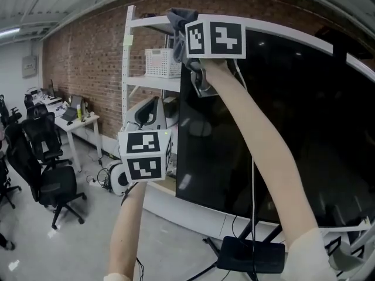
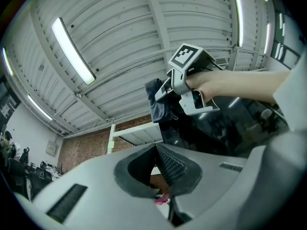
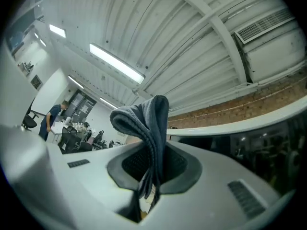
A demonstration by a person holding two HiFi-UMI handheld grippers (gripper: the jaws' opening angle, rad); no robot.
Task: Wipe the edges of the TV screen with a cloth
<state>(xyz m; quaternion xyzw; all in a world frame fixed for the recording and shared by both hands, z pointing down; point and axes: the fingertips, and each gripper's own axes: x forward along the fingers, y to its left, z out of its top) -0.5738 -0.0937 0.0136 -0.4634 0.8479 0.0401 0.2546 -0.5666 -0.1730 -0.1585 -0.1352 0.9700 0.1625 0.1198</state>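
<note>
right gripper holds the cloth at the tv's top left corner, left gripper hangs low with nothing in it

head view: the right gripper (image 1: 188, 33) is raised to the upper left corner of the tv screen (image 1: 293, 127), with the grey cloth (image 1: 180, 17) bunched at its tip over the top edge; the left gripper (image 1: 145, 155) sits lower, left of the screen, in front of a white shelf (image 1: 151, 82) against the brick wall (image 1: 88, 57). left gripper view: the left gripper (image 2: 156, 150) has its fingers pressed together with nothing between them, and looks up at the right gripper (image 2: 168, 91) and the cloth (image 2: 156, 104) at the dark screen (image 2: 216, 128). right gripper view: the right gripper (image 3: 152, 171) has its fingers pinched on the cloth (image 3: 144, 123), which folds over above them, just left of the tv screen (image 3: 259, 147).
</note>
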